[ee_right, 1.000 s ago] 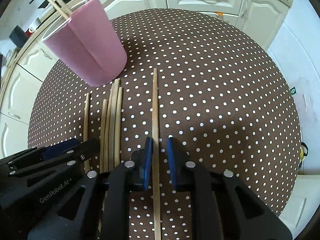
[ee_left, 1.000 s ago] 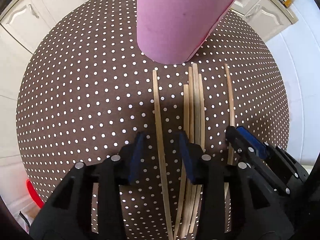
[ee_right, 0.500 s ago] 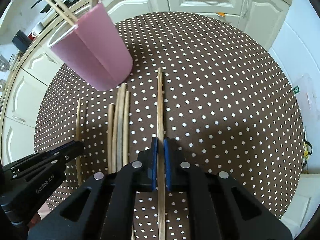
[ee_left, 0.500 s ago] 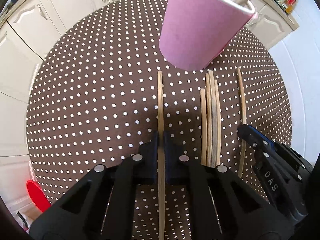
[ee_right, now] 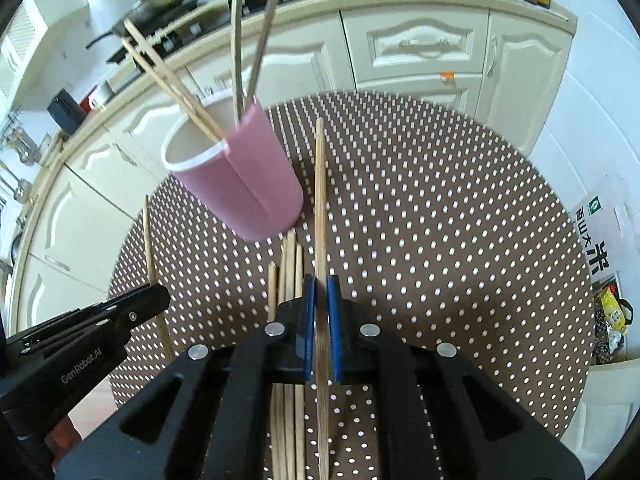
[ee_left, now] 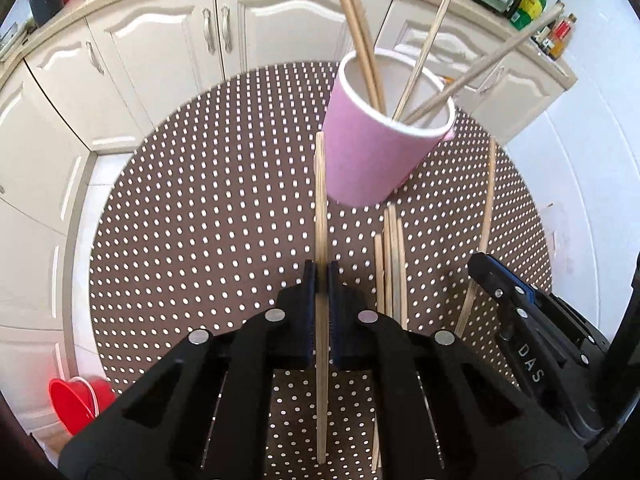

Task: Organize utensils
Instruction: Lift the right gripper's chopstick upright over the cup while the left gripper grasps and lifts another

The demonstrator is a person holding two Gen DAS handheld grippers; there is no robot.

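White kitchen cabinets are ringing a round table [ee_left: 192,248] in brown polka-dot cloth, and both grippers are working it at once. The left gripper [ee_left: 321,276] is pinching a single chopstick [ee_left: 320,200] partway along its length, and the right gripper [ee_right: 321,286] is clamping another chopstick [ee_right: 320,200] the same way, each stick pointing forward toward the pink cup [ee_left: 376,152], probably so it can be tipped in beside those already standing there. A loose bundle of chopsticks [ee_left: 390,252] is waiting on the cloth between the two grippers, just before the cup. Compared with a second ago, when the jaws were straddling sticks lying flat, both are now closed and carrying them clear of the cloth, with the cup's open mouth coming into view.
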